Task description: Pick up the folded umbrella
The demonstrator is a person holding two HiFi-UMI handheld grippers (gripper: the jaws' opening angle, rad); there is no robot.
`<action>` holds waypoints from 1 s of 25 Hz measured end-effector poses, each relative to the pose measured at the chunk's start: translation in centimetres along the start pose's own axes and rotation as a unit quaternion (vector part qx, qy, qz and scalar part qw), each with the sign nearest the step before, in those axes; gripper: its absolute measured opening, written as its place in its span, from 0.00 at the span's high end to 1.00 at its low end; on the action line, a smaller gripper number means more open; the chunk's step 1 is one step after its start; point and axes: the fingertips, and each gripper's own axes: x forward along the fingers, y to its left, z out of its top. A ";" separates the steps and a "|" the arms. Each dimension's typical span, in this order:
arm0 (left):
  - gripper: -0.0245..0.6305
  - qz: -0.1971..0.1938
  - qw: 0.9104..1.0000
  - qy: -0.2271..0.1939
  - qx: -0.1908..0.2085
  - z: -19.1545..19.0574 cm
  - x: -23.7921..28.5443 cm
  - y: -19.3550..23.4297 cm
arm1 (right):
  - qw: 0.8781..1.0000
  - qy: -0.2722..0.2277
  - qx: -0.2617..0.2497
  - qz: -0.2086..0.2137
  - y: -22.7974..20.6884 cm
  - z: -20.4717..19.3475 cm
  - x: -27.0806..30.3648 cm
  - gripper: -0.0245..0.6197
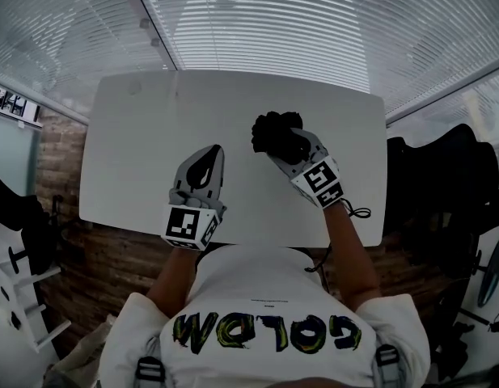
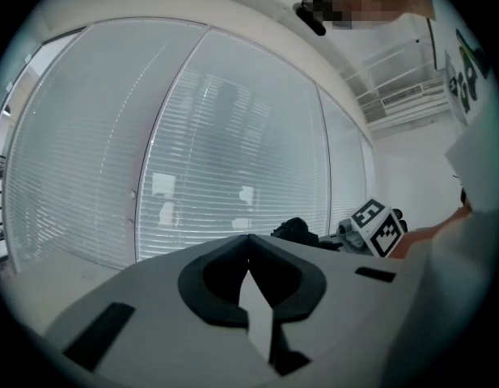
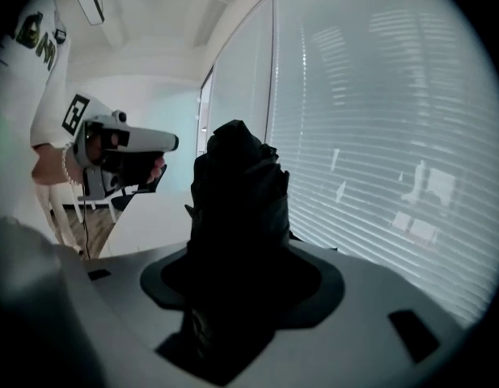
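Your right tool [image 1: 283, 142] is clenched on the folded umbrella [image 3: 237, 192]. In the right gripper view the dark bundle fills the space between the two jaws and stands up out of them, with its crumpled end on top. Your left tool [image 1: 209, 156] is closed and carries nothing: in the left gripper view its jaw tips meet. It hovers over the near half of the bench [image 1: 128, 152], pointing across it, and is apart from the umbrella.

The umbrella is over the middle of the bench. In the right gripper view the white top of the bench lies lower than the bundle and I see no contact between them, so I judge that the umbrella is already off the bench. The grasp is made, and the lift is the step in hand, close to complete.

The next move calls mainly for a firm and quiet grip. The fabric looks soft and loose, so a fold may slip between the jaws; do not relax them. Hold the wrist steady, so that the bundle does not tip out. The left tool has no work here and can wait over the near half of the bench. Beyond the far edge of the bench there are only the window blinds [image 1: 314, 23], so I expect nothing in the way.
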 end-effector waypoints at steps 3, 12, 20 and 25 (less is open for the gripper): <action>0.95 -0.003 1.000 -0.006 0.000 0.7 0.0 -0.3 | 0.999 -0.041 0.021 -0.017 -0.2 2.1 -2.0 0.58; 0.95 -0.008 1.000 -0.028 -0.008 2.4 -0.4 -1.0 | 0.988 -0.137 0.052 -0.057 -0.1 7.4 -7.9 0.58; 0.95 -0.014 0.999 -0.041 -0.006 4.4 -1.2 -1.8 | 0.976 -0.193 0.069 -0.075 0.4 10.6 -12.9 0.58; 0.95 -0.022 0.998 -0.052 -0.006 5.8 -1.5 -2.3 | 0.970 -0.214 0.084 -0.085 0.5 11.1 -15.1 0.58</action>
